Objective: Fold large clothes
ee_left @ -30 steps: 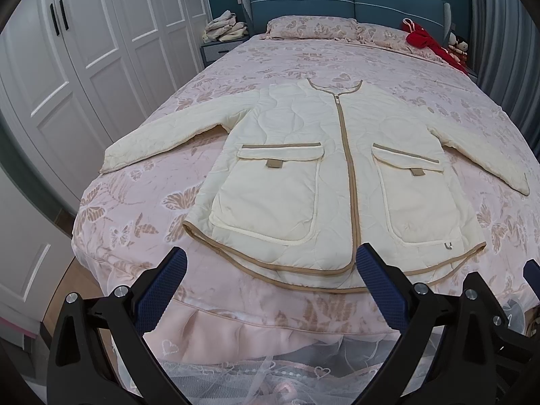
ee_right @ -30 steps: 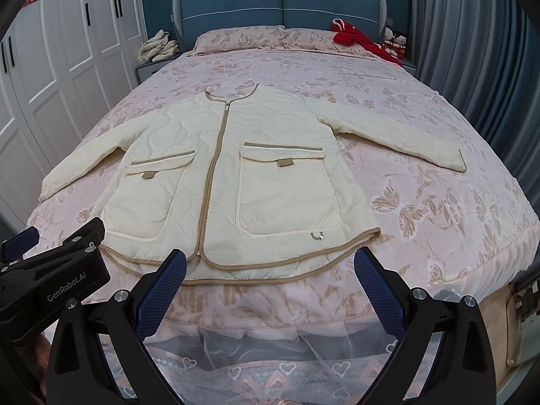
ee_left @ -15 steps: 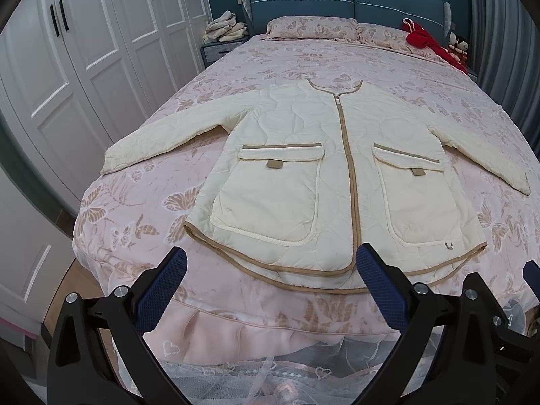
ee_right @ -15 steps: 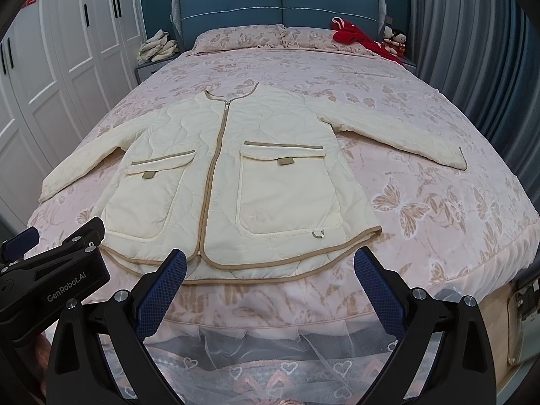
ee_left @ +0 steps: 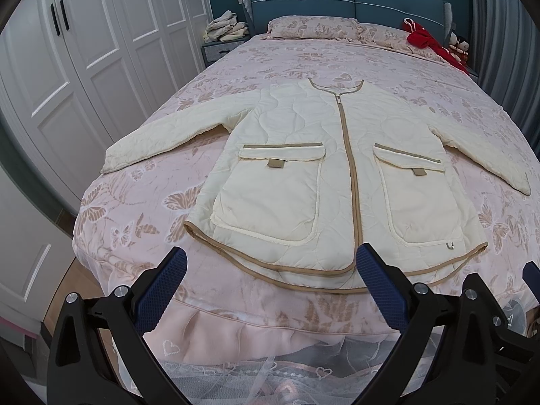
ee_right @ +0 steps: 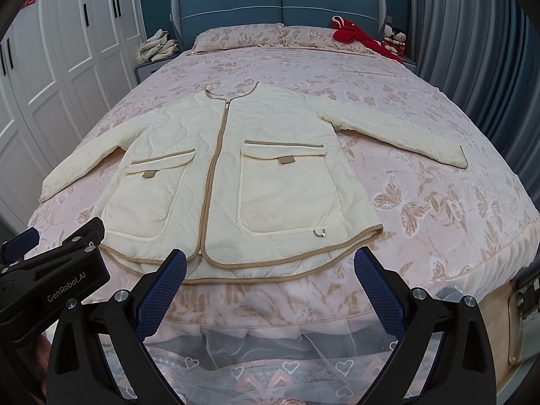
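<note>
Standing at the foot of the bed (ee_left: 141,182), we held both claws level above its edge, each spread wide and gripping nothing. The left claw (ee_left: 268,285) pointed at the hem on one side of the zipper (ee_left: 349,175), and the right claw (ee_right: 270,283) at the hem on the other side, so that each of us, hand for hand, had its own half of the garment in front of it.

The cream quilted jacket (ee_left: 297,155) lay face up on the pink butterfly bedspread, zipped shut, collar toward the headboard (ee_right: 280,0) and tan-bound hem (ee_right: 290,263) nearest us. Both sleeves were stretched out sideways, the left sleeve (ee_left: 168,135) toward the wardrobe (ee_left: 84,50) and the right sleeve (ee_right: 398,131) toward the curtain. We judged that it was laid flat like this to give clean fold lines, since the padding would bunch if the fabric started creased.

No fold had been made yet. The two flap pockets (ee_right: 287,185) added bulk low on the front, so we expected the lower half to resist lying flat once doubled over. A red garment (ee_right: 357,35) by the pillows was well apart from our work.
</note>
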A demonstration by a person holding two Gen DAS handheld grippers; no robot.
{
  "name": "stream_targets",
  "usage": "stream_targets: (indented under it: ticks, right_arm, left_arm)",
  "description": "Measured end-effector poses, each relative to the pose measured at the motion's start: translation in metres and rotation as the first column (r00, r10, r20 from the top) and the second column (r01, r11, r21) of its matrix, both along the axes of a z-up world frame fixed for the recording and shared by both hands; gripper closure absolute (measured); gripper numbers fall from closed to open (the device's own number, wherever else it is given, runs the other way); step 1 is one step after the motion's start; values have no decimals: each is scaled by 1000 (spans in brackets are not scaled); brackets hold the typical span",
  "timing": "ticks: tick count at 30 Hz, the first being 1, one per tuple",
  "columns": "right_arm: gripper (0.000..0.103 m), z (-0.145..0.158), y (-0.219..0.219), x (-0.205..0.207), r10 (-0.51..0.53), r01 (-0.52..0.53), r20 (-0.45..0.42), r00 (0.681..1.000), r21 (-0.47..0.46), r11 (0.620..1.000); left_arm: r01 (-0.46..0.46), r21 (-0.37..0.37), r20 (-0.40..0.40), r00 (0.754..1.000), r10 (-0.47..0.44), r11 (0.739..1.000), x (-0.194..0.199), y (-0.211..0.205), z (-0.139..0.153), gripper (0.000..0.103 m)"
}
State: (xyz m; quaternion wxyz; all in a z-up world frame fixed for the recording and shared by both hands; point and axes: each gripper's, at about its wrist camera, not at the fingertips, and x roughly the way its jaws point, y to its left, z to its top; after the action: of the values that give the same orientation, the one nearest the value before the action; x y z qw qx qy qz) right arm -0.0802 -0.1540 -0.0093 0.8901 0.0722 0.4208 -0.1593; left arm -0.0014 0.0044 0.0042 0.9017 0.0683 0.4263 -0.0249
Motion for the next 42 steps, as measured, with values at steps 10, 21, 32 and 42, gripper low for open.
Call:
stream_targets:
  ticks: [10, 21, 32, 42]
  right_arm:
    - [5, 0, 0, 0, 1, -1, 0, 1000, 1, 1000]
    - [5, 0, 0, 0, -1, 1, -1, 1000, 6, 1000]
    - [5, 1, 1, -1, -1, 1, -2, 1000, 9, 1000]
    - [5, -9, -20, 5, 37, -38, 10, 999, 63, 997]
  left_arm:
    - [0, 2, 0, 1000, 0, 1000, 0, 0, 0, 5]
    - [1, 3, -1, 1000, -1, 1000, -1, 1, 1, 5]
    - [0, 5, 0, 1000, 0, 1000, -1, 1, 1, 5]
    - [0, -36, -28, 1000, -1, 999, 6, 13, -2, 5]
